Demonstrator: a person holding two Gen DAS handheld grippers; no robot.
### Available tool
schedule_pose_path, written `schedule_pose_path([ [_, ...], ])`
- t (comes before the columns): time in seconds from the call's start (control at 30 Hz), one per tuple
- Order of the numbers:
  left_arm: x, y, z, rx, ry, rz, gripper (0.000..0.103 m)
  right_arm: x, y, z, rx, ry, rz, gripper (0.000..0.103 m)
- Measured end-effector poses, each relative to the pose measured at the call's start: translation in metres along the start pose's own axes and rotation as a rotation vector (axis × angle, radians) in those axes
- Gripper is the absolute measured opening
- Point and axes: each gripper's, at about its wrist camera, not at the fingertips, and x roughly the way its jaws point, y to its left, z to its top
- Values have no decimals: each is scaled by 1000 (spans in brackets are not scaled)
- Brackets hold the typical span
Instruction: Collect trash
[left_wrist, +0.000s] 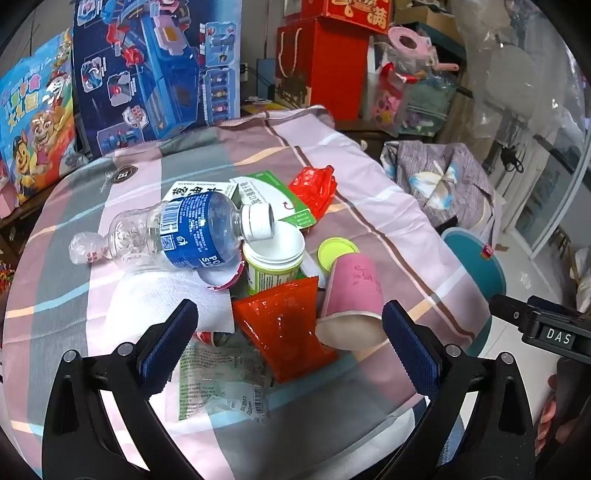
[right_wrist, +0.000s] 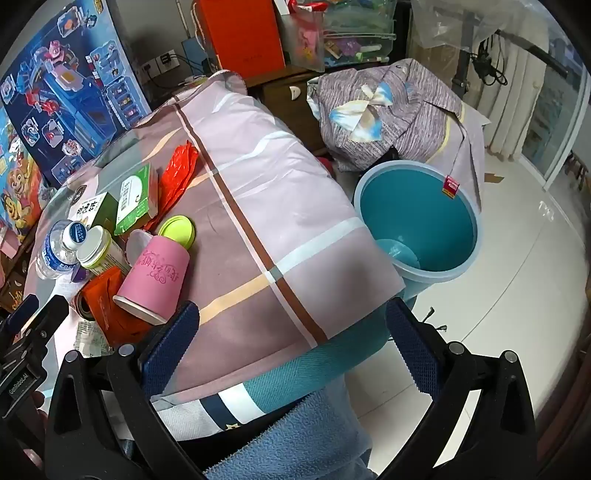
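Observation:
A pile of trash lies on the striped cloth (left_wrist: 369, 192): a clear water bottle (left_wrist: 177, 232) with a blue label, a green-and-white cup (left_wrist: 273, 258), a tipped pink paper cup (left_wrist: 351, 295), an orange-red wrapper (left_wrist: 284, 328), a clear wrapper (left_wrist: 221, 384), green boxes (left_wrist: 273, 192) and a red plastic bag (left_wrist: 314, 188). My left gripper (left_wrist: 290, 332) is open, its fingers on either side of the orange wrapper and pink cup. My right gripper (right_wrist: 291, 332) is open and empty over the cloth's edge; the pink cup (right_wrist: 159, 277) lies to its left. A teal bin (right_wrist: 417, 225) stands on the floor.
Toy boxes (left_wrist: 155, 70) and a red gift bag (left_wrist: 321, 62) stand behind the table. A bundle of folded clothes (right_wrist: 388, 110) lies behind the bin. White tiled floor (right_wrist: 517, 277) lies to the right. A white tissue (left_wrist: 162, 299) lies under the bottle.

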Motion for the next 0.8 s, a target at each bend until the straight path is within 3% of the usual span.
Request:
schedule_pose_path([
  [0.8,0,0,0,1,-1,-3,99,1,-1,-2,1,4,-1,97],
])
